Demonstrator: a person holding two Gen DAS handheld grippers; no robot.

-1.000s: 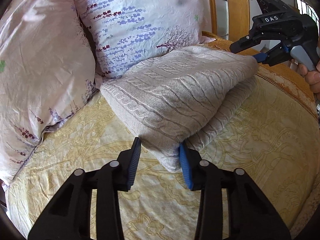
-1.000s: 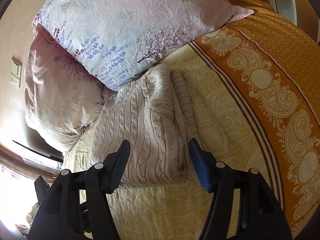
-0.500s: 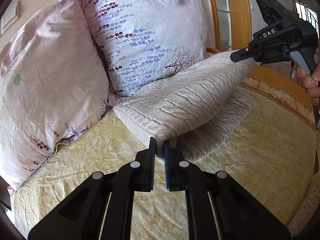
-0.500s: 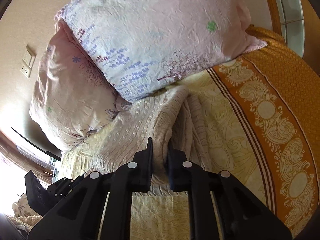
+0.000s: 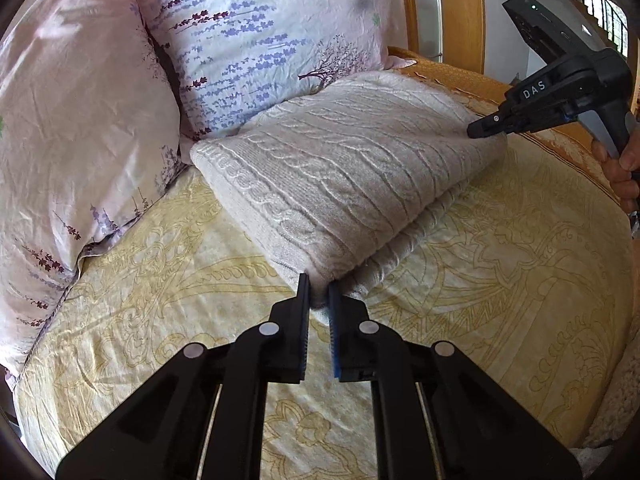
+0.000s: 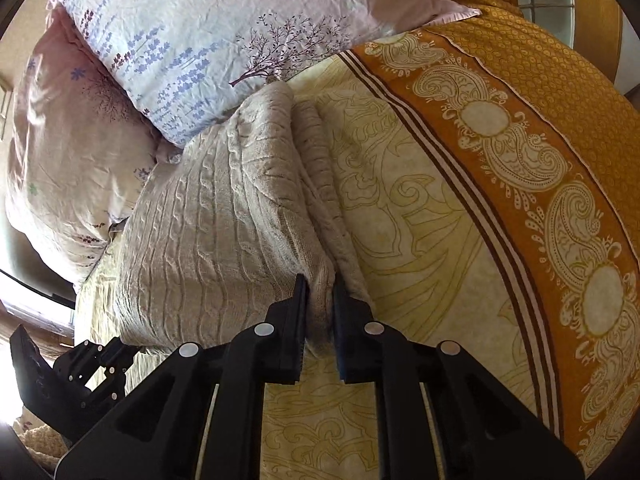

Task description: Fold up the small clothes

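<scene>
- The cable-knit sweater [image 5: 352, 176] lies folded on the bed [image 5: 500, 280], its far edge against the floral pillows [image 5: 256, 40].
- The left gripper [image 5: 319, 300] pinches the near corner, jaws almost closed on knit.
- The right gripper [image 6: 320, 304] pinches the opposite corner likewise.
- Both corners should probably travel level and together, keeping layers aligned.

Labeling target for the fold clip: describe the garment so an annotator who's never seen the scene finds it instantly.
On the yellow bedspread, just in front of the two floral pillows, lies a folded sweater. It is cream cable-knit, the only ribbed, thick item, pinched at opposite corners by the left gripper and right gripper.
</scene>
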